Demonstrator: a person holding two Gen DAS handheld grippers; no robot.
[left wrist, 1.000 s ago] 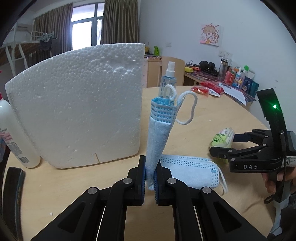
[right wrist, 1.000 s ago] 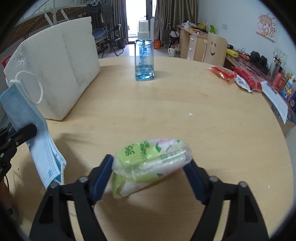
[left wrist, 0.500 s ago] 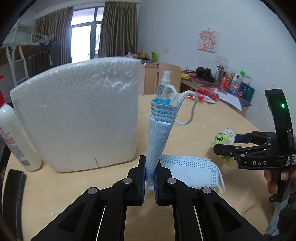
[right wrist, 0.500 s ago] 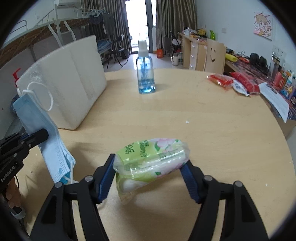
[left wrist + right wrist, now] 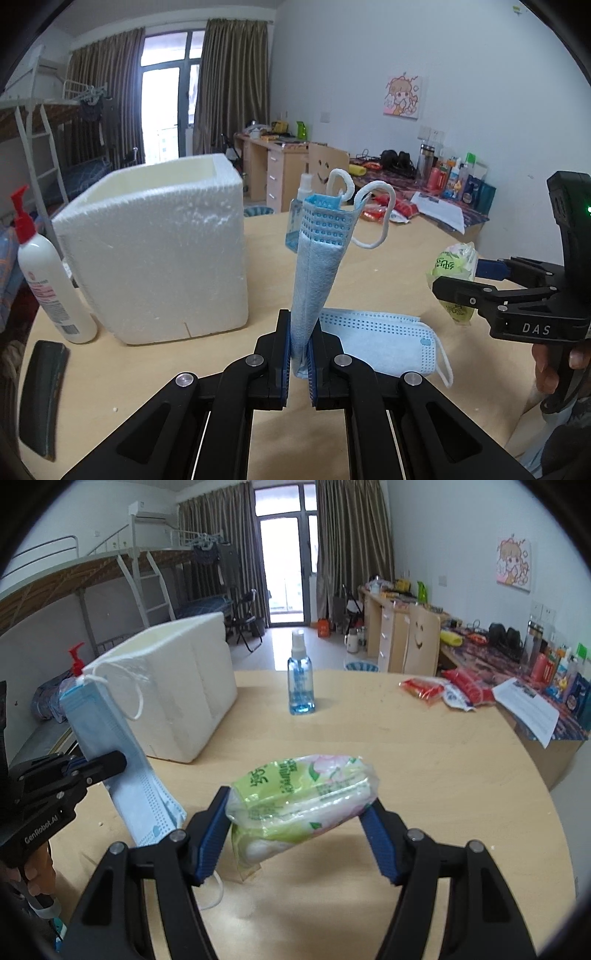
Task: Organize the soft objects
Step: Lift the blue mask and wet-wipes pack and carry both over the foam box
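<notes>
My left gripper (image 5: 298,354) is shut on a stack of blue face masks (image 5: 317,258), held upright above the table; part of the stack (image 5: 380,343) droops behind the fingers. The same masks show at the left of the right wrist view (image 5: 110,753). My right gripper (image 5: 295,819) is shut on a green tissue pack (image 5: 299,794) and holds it above the table; the pack also shows in the left wrist view (image 5: 452,264). An open white foam box (image 5: 159,254) stands on the round wooden table (image 5: 424,760), left of both grippers.
A white lotion pump bottle (image 5: 48,280) stands left of the foam box. A blue spray bottle (image 5: 301,679) stands mid-table behind it. Red snack packets (image 5: 439,690) and papers (image 5: 528,709) lie at the table's far right. A dark flat object (image 5: 42,391) lies near the left edge.
Both grippers have risen with their loads, so the open top of the foam box now shows. The grips have not changed.
</notes>
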